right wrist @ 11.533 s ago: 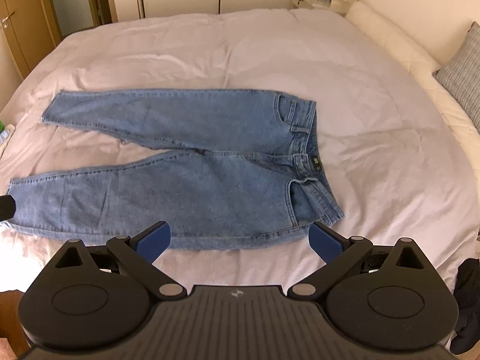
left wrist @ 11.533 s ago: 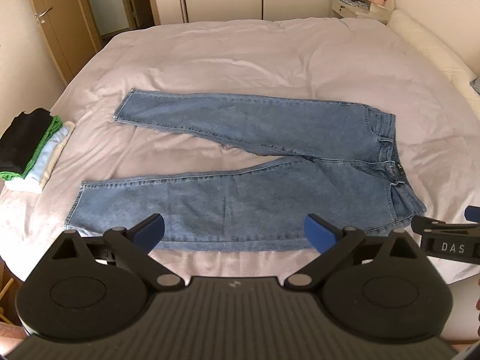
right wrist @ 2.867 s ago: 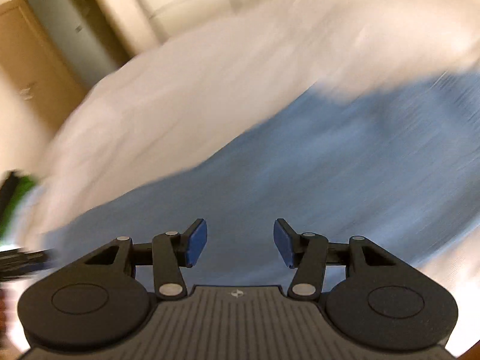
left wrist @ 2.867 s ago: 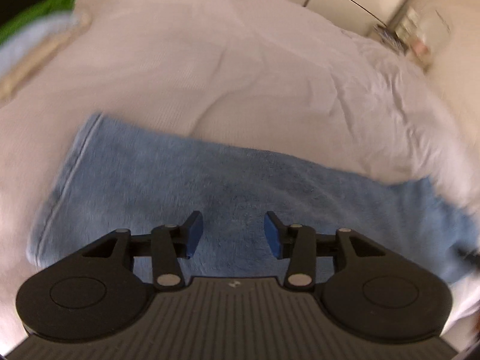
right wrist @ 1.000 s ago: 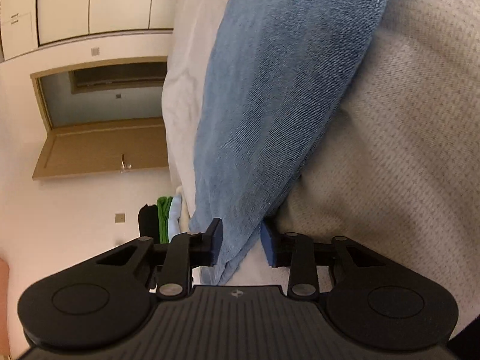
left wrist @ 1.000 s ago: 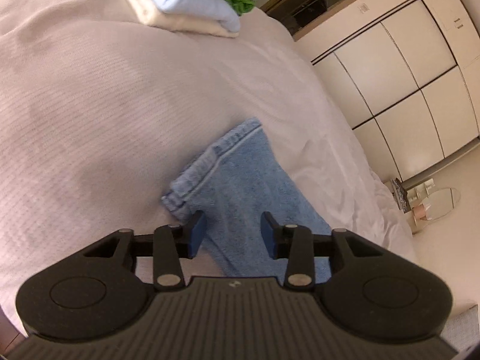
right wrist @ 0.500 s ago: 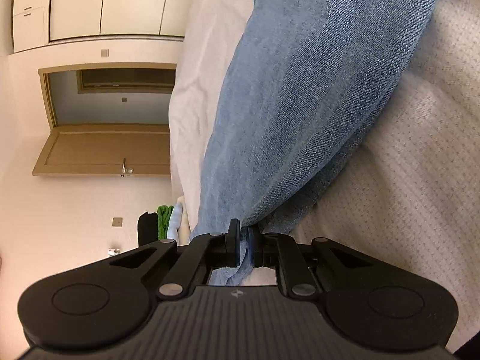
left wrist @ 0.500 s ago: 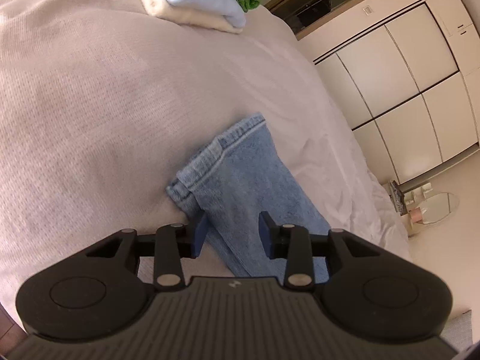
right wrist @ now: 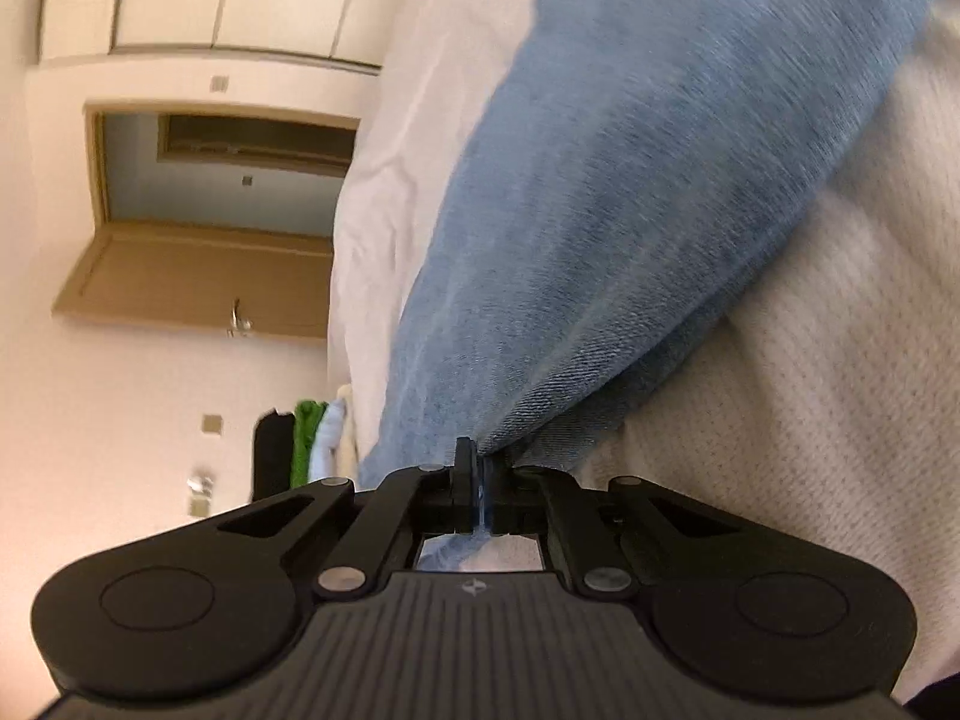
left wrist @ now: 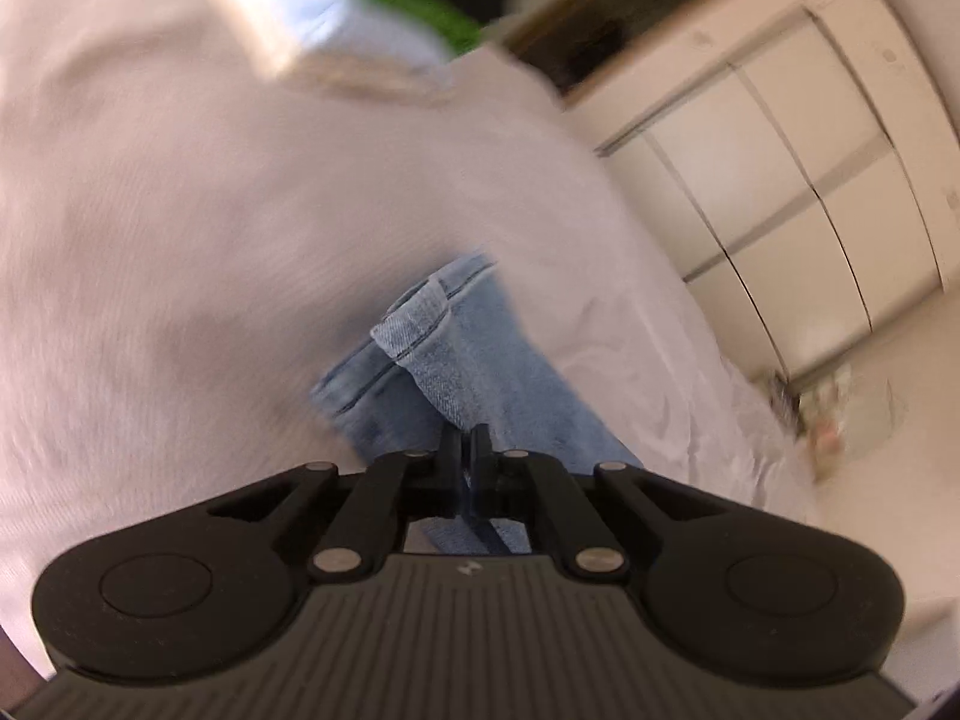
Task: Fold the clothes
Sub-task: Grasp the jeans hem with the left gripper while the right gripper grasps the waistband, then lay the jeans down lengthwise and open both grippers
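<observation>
While the left wrist view is smeared by blur, it does show the left gripper point(left wrist: 467, 450) with its jaws pinched on the jeans point(left wrist: 480, 360) close behind the stitched leg hem point(left wrist: 414, 324), which curls up off the bedspread point(left wrist: 180, 240); a stack of folded clothes point(left wrist: 336, 18) lies well apart at the far edge of the bed, with wardrobe doors point(left wrist: 798, 138) beyond. From the right wrist view, the right gripper point(right wrist: 474, 468) has its jaws pressed together on the edge of the same jeans point(right wrist: 630, 210), a sliver of denim showing between them, and the long band of cloth runs away across the bed point(right wrist: 810, 420) towards the open door point(right wrist: 198, 276). Both grips look to be thin bites near the fabric's edge, so the fold will likely go best if the two hands lift together, keep the denim gently taut between them and carry it evenly; denim is heavy, and a jerk or uneven pull could slip it from such shallow holds or skew the crease.
</observation>
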### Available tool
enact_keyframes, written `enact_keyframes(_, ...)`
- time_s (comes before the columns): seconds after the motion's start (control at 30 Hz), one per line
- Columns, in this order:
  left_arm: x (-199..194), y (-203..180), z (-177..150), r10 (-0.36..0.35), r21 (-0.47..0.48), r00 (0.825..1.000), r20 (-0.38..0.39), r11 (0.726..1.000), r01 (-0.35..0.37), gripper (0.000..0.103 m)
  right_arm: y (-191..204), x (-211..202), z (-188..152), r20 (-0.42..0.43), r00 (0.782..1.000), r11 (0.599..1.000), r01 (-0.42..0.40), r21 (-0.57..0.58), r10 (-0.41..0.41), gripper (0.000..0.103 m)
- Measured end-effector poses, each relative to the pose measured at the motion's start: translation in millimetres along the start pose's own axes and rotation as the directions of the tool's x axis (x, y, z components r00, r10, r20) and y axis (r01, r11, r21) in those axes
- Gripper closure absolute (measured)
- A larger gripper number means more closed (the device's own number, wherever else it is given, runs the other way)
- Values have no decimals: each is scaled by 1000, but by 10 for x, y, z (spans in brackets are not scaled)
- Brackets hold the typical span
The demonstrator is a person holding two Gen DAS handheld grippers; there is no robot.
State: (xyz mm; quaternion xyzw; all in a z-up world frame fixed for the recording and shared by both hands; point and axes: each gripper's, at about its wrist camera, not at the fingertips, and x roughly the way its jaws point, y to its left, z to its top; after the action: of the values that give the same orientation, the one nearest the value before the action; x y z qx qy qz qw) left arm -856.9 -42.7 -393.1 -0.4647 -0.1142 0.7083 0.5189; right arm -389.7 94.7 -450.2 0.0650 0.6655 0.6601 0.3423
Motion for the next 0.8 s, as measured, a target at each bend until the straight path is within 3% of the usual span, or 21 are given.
enact_keyframes(0.07, -65, -81, -58, 11, 99, 1000, 29, 995, -14, 103, 24, -33, -24, 6, 1000, 999, 22, -37, -22, 101)
enact_keyframes(0.2, 152, 6, -194, 122, 185, 992, -1, 975, -120, 96, 54, 6, -79, -10, 994, 987, 105, -120, -107, 101)
enact_keyframes(0.23, 115, -45, -201, 143, 212, 990, 15, 967, -143, 96, 70, 12, -97, -14, 992, 982, 122, -145, -125, 99)
enact_keyframes(0.27, 78, -97, -207, 164, 238, 986, 32, 957, -166, 93, 94, 9, -114, -16, 989, 975, 139, -170, -144, 89)
enact_keyframes(0.33, -7, -204, -220, 208, 294, 976, 70, 930, -219, 90, 235, -134, -139, 9, 984, 953, 175, -246, -179, 86)
enact_keyframes(0.43, -213, -397, -270, 278, 391, 951, 131, 867, -308, 90, 414, -497, -180, 117, 968, 883, 249, -398, -220, 86)
enact_keyframes(0.5, -292, -548, -330, 240, 429, 964, 113, 864, -265, 90, 464, -714, -161, 237, 938, 819, 339, -462, -255, 83)
enact_keyframes(0.53, -308, -638, -372, 208, 447, 973, 96, 865, -229, 90, 475, -776, -146, 310, 909, 766, 404, -501, -278, 79)
enact_keyframes(0.57, -292, -757, -447, 181, 478, 980, 85, 855, -200, 86, 484, -830, -133, 381, 876, 704, 469, -533, -296, 68)
enact_keyframes(0.63, -108, -977, -642, 177, 555, 983, 53, 813, -176, 73, 426, -783, -125, 471, 808, 537, 588, -605, -354, 56)
enact_keyframes(0.67, 10, -1069, -740, 189, 589, 981, 34, 790, -172, 65, 374, -743, -117, 501, 776, 453, 631, -630, -383, 57)
enact_keyframes(0.7, 128, -1144, -836, 211, 616, 977, 16, 768, -176, 67, 299, -715, -101, 517, 746, 391, 663, -638, -420, 57)
enact_keyframes(0.77, 321, -1223, -1008, 293, 646, 956, -4, 731, -221, 68, 254, -760, -75, 520, 727, 390, 683, -618, -449, 55)
enact_keyframes(0.8, 286, -1283, -1065, 297, 653, 955, 0, 723, -225, 67, 233, -795, -62, 521, 718, 393, 692, -605, -462, 53)
